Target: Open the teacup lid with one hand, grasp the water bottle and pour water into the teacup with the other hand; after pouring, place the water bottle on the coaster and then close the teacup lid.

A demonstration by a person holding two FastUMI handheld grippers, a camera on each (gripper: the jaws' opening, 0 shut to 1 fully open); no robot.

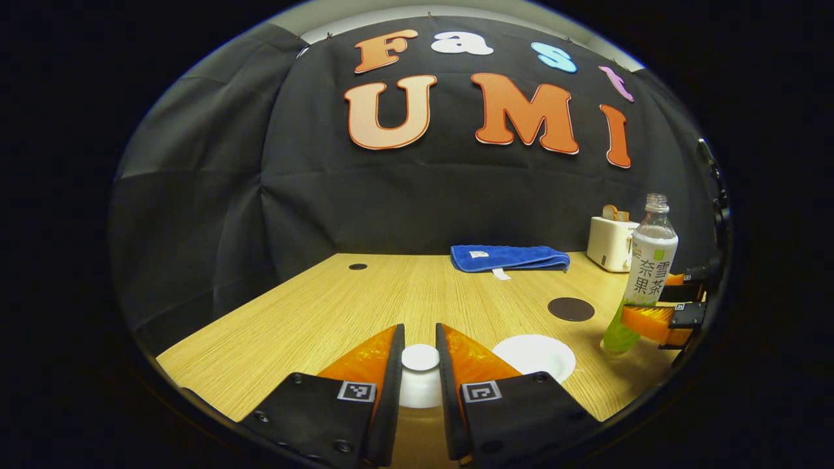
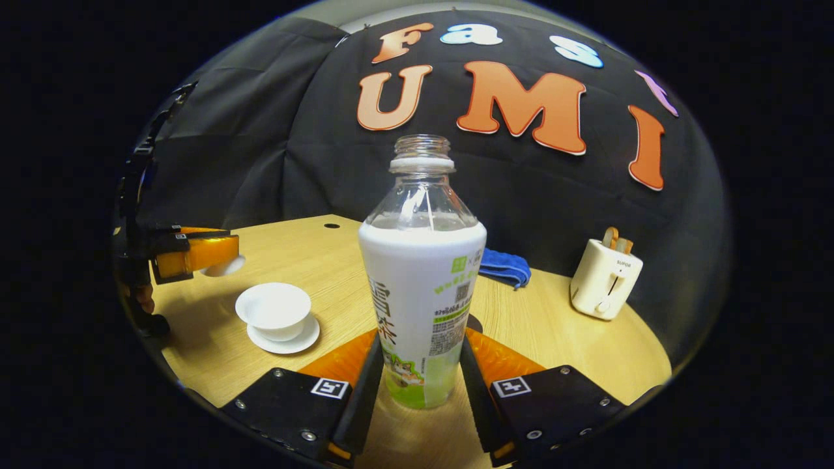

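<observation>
Here the left gripper [image 1: 420,365] clamps the lid [image 1: 420,357] clear of the cup [image 2: 273,307], so the right gripper [image 2: 420,384], gripping the upright bottle [image 2: 422,273], can pour.

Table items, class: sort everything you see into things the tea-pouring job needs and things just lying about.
Needed for the job:
water bottle, gripped by the right gripper
teacup on its saucer
teacup lid, held by the left gripper
coaster

Just lying about:
blue towel
toaster
</observation>
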